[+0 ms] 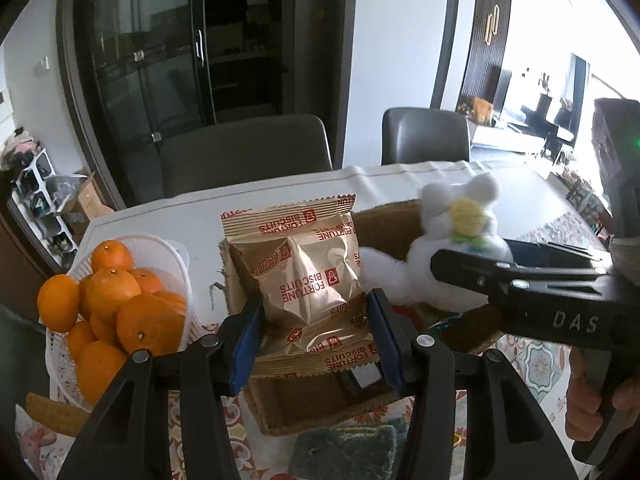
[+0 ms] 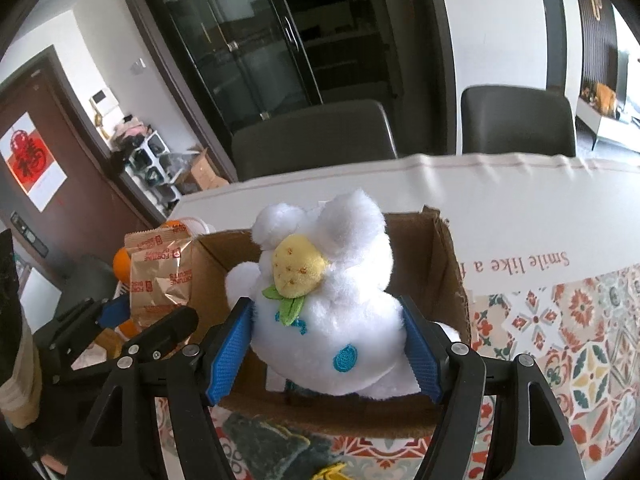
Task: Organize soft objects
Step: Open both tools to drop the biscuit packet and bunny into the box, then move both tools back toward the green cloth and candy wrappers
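Oranges point(image 1: 120, 304) crowd a white basket point(image 1: 176, 256) at nine o'clock of the cardboard box point(image 2: 444, 264). Left gripper point(image 1: 316, 340) clamps the biscuit packet point(image 1: 308, 280) over the box; right gripper point(image 2: 328, 348) squeezes the white plush toy point(image 2: 332, 308) between its blue pads, above the box.

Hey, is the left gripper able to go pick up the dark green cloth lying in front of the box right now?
Probably not yet. The left gripper is shut on the biscuit packet, so its jaws are occupied. The dark green cloth lies uncovered just below it, before the cardboard box.
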Demonstrator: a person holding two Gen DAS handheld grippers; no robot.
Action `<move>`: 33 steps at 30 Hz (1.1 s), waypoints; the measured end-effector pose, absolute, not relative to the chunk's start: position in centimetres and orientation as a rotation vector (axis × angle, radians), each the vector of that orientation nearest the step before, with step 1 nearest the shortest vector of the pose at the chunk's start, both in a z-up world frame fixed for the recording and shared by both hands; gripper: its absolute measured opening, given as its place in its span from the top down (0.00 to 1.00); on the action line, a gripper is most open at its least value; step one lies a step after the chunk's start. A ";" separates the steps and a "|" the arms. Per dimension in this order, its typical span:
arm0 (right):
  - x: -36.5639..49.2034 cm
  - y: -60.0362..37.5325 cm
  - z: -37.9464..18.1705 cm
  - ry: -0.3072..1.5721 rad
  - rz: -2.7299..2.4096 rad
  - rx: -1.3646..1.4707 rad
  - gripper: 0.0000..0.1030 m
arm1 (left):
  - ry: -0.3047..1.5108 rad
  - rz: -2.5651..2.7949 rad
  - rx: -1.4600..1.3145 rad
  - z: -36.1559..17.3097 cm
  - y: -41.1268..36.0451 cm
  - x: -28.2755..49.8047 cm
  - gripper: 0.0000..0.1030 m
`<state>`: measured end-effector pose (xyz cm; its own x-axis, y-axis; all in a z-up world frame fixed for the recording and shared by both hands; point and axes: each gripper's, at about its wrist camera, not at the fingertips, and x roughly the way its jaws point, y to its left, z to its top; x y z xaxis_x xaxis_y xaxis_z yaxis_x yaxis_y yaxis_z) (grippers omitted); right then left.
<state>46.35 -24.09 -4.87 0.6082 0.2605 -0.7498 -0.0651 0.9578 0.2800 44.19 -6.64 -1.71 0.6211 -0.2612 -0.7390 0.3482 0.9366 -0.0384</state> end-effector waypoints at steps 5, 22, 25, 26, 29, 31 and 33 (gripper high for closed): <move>46.8 -25.0 -5.5 0.908 0.175 0.257 0.21 | 0.826 -0.350 0.129 -2.3 -6.9 44.1 0.35; 43.0 -24.3 -2.9 0.832 0.101 0.166 0.21 | 0.762 -0.265 0.100 -0.2 -5.1 40.3 0.29; 41.7 -24.3 -2.3 0.815 0.100 0.158 0.21 | 0.738 -0.251 0.098 0.7 -4.9 38.8 0.28; 41.4 -24.4 -2.2 0.810 0.099 0.157 0.21 | 0.733 -0.247 0.096 0.9 -4.8 38.3 0.28; 39.7 -24.4 -1.4 0.786 0.098 0.146 0.21 | 0.716 -0.239 0.089 1.6 -4.6 36.9 0.24; 38.7 -24.4 -1.0 0.773 0.094 0.140 0.21 | 0.706 -0.234 0.087 2.0 -4.6 35.9 0.23; 37.5 -24.3 -0.5 0.758 0.098 0.138 0.21 | 0.697 -0.234 0.085 2.4 -4.6 34.9 0.22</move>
<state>37.46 -24.33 -0.48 0.7220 0.1379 -0.6780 -0.0385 0.9864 0.1597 34.93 -4.62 2.38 0.7418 -0.1844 -0.6448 0.2412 0.9705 0.0001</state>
